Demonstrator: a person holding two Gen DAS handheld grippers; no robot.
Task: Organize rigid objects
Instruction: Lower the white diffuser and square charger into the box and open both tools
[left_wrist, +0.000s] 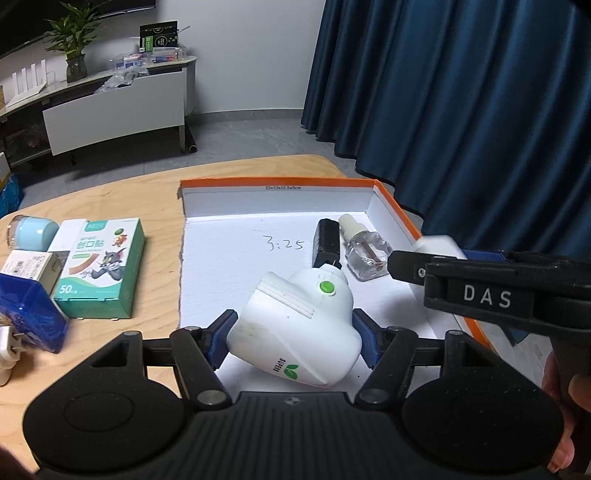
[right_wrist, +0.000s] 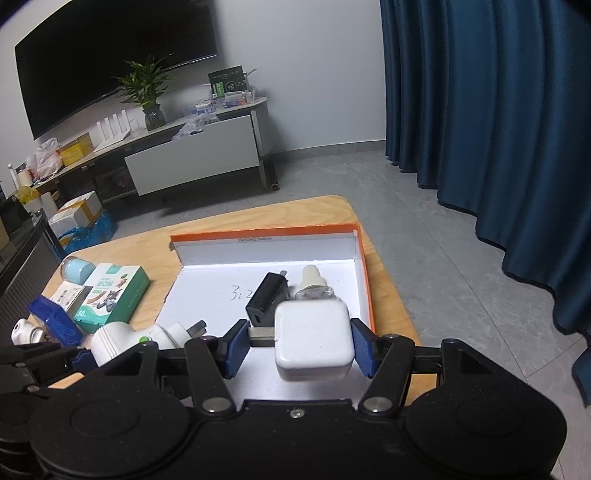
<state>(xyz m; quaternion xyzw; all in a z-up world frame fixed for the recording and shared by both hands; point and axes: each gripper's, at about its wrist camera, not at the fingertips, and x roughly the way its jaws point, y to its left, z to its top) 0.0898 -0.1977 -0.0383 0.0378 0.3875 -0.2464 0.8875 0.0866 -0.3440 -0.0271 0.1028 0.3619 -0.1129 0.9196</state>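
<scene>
Wooden table (left_wrist: 155, 184) carries an orange-edged tray (left_wrist: 280, 181) at its centre. Left gripper (left_wrist: 293, 332) pinches a white plug-in vaporizer (left_wrist: 295, 325) over the tray's near edge. Right gripper (right_wrist: 299, 345), at three o'clock of the left one, has a white charger (right_wrist: 314, 339) between its pads; contact on the left pad cannot be told. Black adapter (left_wrist: 327, 240) and glass bottle (left_wrist: 364, 251) lie inside the tray at one o'clock.

box floor (left_wrist: 258, 258): handwritten "3:25"
right gripper (left_wrist: 404, 258): "DAS"
white plug-in device (left_wrist: 295, 332): "SUPERB"
green carton (left_wrist: 99, 269), left of box: "50"
</scene>
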